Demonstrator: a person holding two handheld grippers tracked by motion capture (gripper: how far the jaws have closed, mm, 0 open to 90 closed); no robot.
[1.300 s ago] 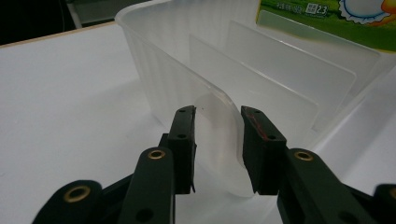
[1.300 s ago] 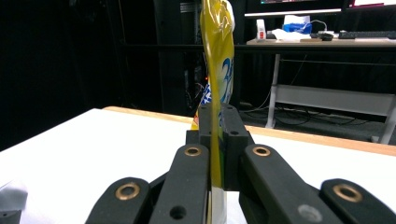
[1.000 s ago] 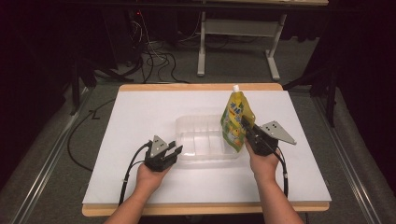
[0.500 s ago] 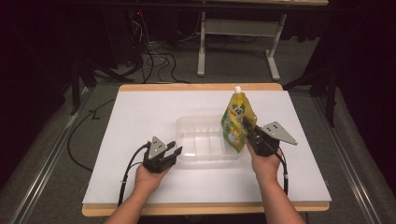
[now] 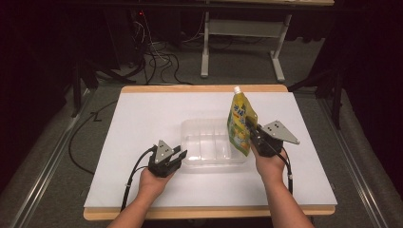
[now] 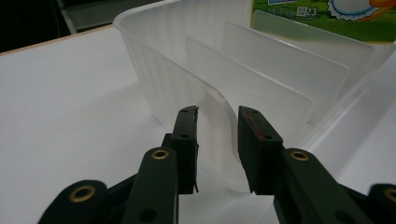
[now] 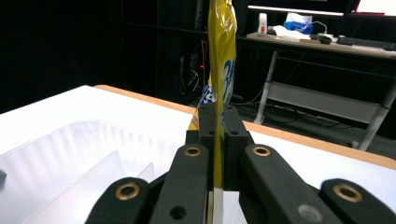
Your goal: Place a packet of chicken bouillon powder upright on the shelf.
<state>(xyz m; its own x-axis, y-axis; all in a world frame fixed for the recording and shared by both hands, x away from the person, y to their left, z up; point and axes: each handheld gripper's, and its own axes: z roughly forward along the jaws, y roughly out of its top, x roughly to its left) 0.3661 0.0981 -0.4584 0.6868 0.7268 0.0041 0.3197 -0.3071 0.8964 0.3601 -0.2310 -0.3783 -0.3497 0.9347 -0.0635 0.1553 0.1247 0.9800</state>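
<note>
On the white counter (image 5: 142, 118) sits one clear plastic tray (image 5: 209, 142), ribbed inside by upright dividers; I count three in the left gripper view, forming narrow slots. It lies near the middle, a little toward my side.

My right tongs (image 5: 250, 134) hold one yellow spouted pouch (image 5: 240, 121) upright, its lower end at the tray's right end, the cap pointing up and away. In the right gripper view the tongs (image 7: 217, 140) are pinched fully closed on the pouch's (image 7: 219, 56) thin edge, with no gap showing either side of the film.

My left tongs (image 5: 179, 156) are at the tray's near left corner. In the left gripper view the tongs (image 6: 217, 140) stand partly open, straddling the rounded corner wall (image 6: 215, 126) of the tray; I judge they bracket the corner rather than clamp it, since a gap shows beside each pad.

The step in hand, as I read it, is lowering the pouch into a slot at the right end while the left side steadies the tray. Next I need to sink the pouch straight down between dividers, keep it upright, and release only once its base rests on the floor.

Count: one tray, one pouch, two tongs.
</note>
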